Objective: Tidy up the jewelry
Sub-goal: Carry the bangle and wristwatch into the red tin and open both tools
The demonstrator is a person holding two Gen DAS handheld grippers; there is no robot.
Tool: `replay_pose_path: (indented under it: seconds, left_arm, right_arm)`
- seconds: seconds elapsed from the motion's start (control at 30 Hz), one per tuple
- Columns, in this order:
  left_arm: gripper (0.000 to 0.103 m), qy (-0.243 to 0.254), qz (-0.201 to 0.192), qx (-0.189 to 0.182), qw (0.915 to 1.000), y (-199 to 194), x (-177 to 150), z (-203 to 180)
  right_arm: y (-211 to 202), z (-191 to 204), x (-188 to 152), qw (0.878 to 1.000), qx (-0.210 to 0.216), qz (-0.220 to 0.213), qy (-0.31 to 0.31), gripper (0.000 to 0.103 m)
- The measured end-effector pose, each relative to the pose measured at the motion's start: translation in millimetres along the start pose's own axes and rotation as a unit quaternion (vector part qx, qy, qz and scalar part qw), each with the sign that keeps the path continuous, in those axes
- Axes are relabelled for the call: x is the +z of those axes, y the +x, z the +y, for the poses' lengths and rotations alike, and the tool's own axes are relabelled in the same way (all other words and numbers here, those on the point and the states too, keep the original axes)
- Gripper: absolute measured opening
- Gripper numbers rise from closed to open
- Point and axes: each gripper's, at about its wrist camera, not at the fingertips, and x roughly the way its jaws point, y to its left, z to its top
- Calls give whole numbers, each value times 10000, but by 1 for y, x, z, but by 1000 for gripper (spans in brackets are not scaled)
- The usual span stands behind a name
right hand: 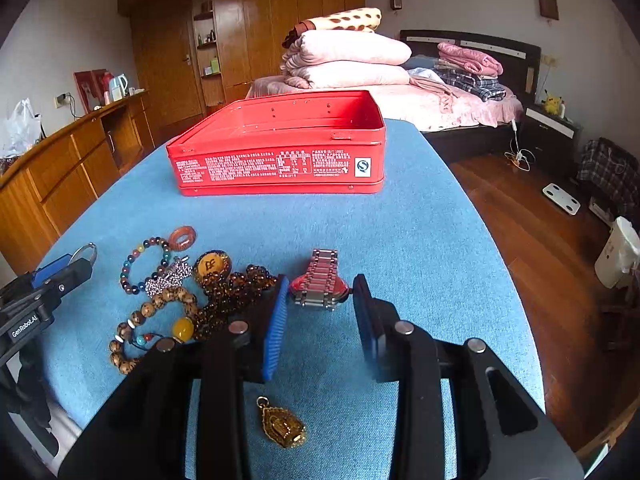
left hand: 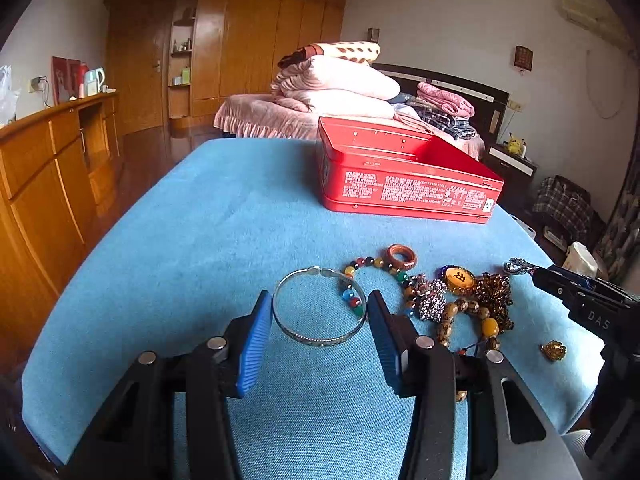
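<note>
- Left wrist view: the left gripper is spread wide, its ribbed blue pads on either side of a thin silver metal bangle lying flat on the bench, which is covered in napped blue cloth; whether the pads touch the bangle cannot be told.
- Beside the bangle lie one bracelet of glossy multicoloured round beads, one carved reddish-brown ring, one sparkling silver cluster piece, one oval amber pendant, one strand of small dark brown beads and one bracelet of speckled tan wooden beads, all in a touching heap.
- One ornate gold pendant lies apart, under the right gripper.
- Right wrist view: the right gripper is released, jaws parted around one silver link-band watch with a red face, pads just beside it.
- One open rectangular red metal tin with white print stands farther back on the bench.
</note>
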Motion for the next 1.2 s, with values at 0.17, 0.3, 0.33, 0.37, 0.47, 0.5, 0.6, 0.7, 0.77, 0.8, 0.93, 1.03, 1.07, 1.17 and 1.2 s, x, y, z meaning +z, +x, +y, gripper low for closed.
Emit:
replay_pose_path:
  seconds: [0.17,0.3,0.33,0.37,0.47,0.5,0.6,0.7,0.77,0.8,0.93,1.03,1.07,1.17,1.2]
  left_arm:
    - [48,-31,-34,-115,9999,1,14,-3]
    - [48,58,-72,-151,9998,2,27,-11]
    - [48,81,-65,-181,9998,3,30,-14]
    - [48,100,-57,-218,9997,4,35,-16]
    - [48,137,-48,-349,9993,8,51,-24]
    - [48,144,-57,-384,9991,9,57,-26]
    - [48,173,-116,-445,9988,14,74,-33]
    - [48,185,-165,-473,9986,20,88,-37]
    - [48,131,-147,-563,9982,25,99,-39]
    - [48,97,-167,-620,9979,26,105,-38]
    - [48,73,-284,-744,9968,33,131,-44]
    - [48,114,-308,-803,9962,43,147,-48]
    - [48,124,-293,-791,9964,49,152,-49]
    - [48,80,-218,-701,9973,69,162,-51]
    - [48,81,-161,-689,9975,76,164,-51]
  right_arm:
    - [-6,-1,10,9997,146,-135,118,31]
    - [-13,0,20,9994,189,-264,115,31]
    - [-14,0,23,9994,178,-291,105,31]
    - [-15,0,26,9993,177,-316,100,31]
    - [-15,0,34,9992,181,-359,72,31]
    - [-14,1,38,9991,184,-369,63,31]
    - [-12,-1,48,9990,195,-404,54,31]
    - [-10,-2,57,9988,228,-430,46,31]
    - [-8,-2,63,9988,238,-434,39,31]
    - [-8,-3,67,9986,253,-458,54,31]
    - [-12,-5,91,9975,293,-642,66,31]
    - [-11,-6,113,9963,330,-784,86,31]
    - [-9,-6,120,9961,326,-814,95,31]
    - [6,-5,138,9960,300,-827,125,31]
    - [12,-5,144,9959,315,-831,159,31]
